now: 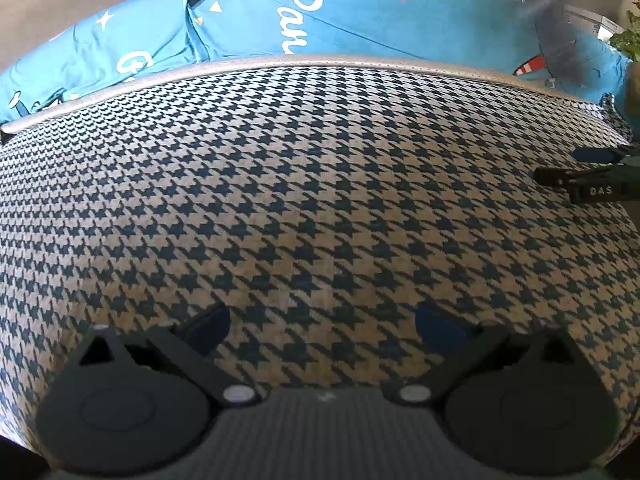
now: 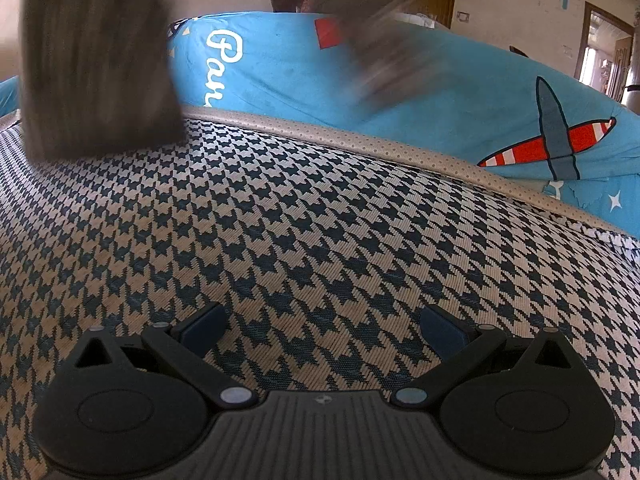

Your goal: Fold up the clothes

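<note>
A grey-brown garment [image 2: 96, 60] shows only as a motion-blurred patch at the upper left of the right wrist view. A second blurred streak of the garment [image 2: 384, 60] crosses the top middle. In the left wrist view a faint grey smear [image 1: 560, 40] at the upper right may be the same cloth. My left gripper [image 1: 324, 328] is open just above the houndstooth mat [image 1: 320, 180], with nothing between its blue pads. My right gripper [image 2: 322, 328] is open too, low over the mat [image 2: 320, 220] and holding nothing. It also enters the left wrist view from the right edge [image 1: 568, 166].
The mat has a beige trim edge [image 1: 320, 60] at the far side. Beyond it lies a blue bedsheet [image 2: 440, 92] with white lettering and a red-striped plane print [image 2: 560, 144]. A green plant [image 1: 628, 36] stands at the far right, and doorways [image 2: 600, 52] are behind.
</note>
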Available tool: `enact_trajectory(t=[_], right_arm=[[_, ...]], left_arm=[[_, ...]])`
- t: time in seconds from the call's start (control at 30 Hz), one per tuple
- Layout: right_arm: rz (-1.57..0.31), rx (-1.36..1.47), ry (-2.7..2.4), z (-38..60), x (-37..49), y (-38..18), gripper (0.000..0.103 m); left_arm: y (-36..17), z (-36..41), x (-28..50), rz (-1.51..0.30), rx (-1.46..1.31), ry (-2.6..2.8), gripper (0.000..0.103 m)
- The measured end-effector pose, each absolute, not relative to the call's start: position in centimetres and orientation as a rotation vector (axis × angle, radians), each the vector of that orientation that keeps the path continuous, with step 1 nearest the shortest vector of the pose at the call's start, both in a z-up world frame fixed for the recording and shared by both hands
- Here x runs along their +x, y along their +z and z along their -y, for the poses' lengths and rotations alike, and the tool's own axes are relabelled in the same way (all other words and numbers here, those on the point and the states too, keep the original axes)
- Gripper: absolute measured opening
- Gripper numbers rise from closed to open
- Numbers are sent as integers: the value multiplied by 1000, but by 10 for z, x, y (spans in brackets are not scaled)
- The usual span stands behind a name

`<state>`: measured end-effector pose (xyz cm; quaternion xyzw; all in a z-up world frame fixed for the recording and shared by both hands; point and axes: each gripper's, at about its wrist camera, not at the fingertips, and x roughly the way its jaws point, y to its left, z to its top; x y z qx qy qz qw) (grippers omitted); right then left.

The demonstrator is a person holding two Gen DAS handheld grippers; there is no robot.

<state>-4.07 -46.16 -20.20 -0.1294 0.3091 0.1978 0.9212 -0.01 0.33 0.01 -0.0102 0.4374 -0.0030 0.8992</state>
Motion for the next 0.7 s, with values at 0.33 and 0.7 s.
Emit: enact_trajectory(t=[0.33,0.7], right_arm=[[-635,-266,406,462,-41,-202,103],[-635,-266,406,462,-41,-202,103]], left_arm=[[-15,0,-47,-860,-9,-9,103],[-33,-5,-119,-873,-8,-17,103]])
